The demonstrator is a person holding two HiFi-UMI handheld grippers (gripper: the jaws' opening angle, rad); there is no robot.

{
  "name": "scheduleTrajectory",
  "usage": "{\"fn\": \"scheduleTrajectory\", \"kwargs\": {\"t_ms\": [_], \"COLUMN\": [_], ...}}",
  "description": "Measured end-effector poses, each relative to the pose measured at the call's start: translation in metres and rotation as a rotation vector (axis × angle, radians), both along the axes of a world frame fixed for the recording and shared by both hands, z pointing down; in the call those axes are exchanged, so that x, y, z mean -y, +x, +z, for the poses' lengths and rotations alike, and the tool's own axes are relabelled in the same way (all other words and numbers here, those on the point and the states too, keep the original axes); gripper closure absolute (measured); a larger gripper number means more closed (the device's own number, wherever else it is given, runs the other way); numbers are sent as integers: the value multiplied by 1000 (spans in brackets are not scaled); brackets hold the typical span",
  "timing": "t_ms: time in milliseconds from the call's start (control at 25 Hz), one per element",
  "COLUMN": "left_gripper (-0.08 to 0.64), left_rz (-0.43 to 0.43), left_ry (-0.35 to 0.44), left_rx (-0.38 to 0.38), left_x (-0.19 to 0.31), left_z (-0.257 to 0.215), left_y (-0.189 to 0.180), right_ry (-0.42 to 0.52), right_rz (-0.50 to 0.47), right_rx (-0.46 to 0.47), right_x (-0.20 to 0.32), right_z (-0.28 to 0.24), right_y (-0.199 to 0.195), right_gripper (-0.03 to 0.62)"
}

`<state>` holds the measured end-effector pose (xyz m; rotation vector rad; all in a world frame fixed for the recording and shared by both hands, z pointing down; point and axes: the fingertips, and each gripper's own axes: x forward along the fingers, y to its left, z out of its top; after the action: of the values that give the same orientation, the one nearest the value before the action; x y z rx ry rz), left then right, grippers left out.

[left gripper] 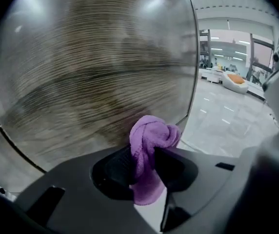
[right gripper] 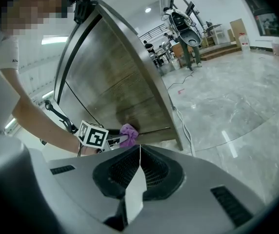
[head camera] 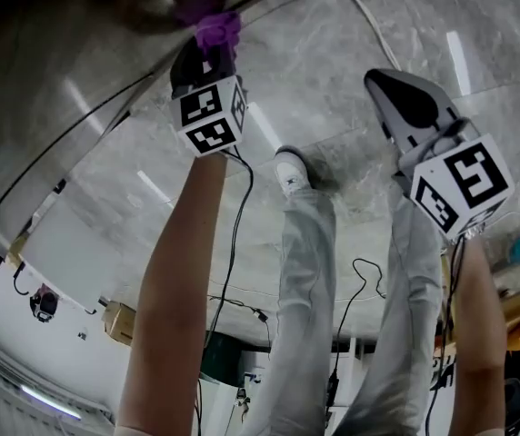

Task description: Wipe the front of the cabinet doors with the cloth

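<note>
A bunched purple cloth (left gripper: 150, 141) is pinched between the jaws of my left gripper (left gripper: 147, 167), which is shut on it. The cloth (head camera: 215, 27) presses against the wood-grain cabinet door (left gripper: 90, 77) near its lower right corner. From the right gripper view the same cloth (right gripper: 128, 133) and the left gripper's marker cube (right gripper: 93, 135) sit low on the cabinet door (right gripper: 115, 91). My right gripper (right gripper: 138, 167) is shut with nothing between its jaws, held away from the cabinet over the floor. In the head view the right gripper (head camera: 405, 107) is off to the right.
The marble floor (right gripper: 227, 111) spreads out right of the cabinet. A white cable (right gripper: 183, 126) runs along the floor by the cabinet's corner. The person's legs and a white shoe (head camera: 291, 173) stand between the two arms. Desks and equipment (right gripper: 188, 33) stand far back.
</note>
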<state>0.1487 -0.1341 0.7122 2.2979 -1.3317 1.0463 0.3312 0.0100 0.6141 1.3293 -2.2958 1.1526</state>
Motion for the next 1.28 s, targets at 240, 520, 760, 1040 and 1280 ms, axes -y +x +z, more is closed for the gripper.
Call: {"fn": "scheduleTrajectory", "kwargs": {"t_ms": [240, 520, 760, 1040, 1280], "left_gripper": [440, 437, 443, 445, 446], "left_rz": [-83, -250, -606, -678, -482], "left_ry": [18, 52, 112, 243, 213], "left_rx": [22, 67, -28, -184, -409], "left_x": [-3, -9, -29, -72, -144], "left_z": [-8, -30, -70, -181, -308], "left_y": [-81, -188, -280, -304, -220], "right_ry": [25, 33, 44, 101, 151], "right_rz": [-55, -131, -209, -356, -402], "right_rx": [-21, -44, -43, -42, -32], "right_x": [7, 4, -7, -15, -25], "right_z": [-4, -11, -28, -99, -218], "right_y": [-40, -77, -113, -142, -158], "right_gripper": [563, 563, 563, 563, 563]}}
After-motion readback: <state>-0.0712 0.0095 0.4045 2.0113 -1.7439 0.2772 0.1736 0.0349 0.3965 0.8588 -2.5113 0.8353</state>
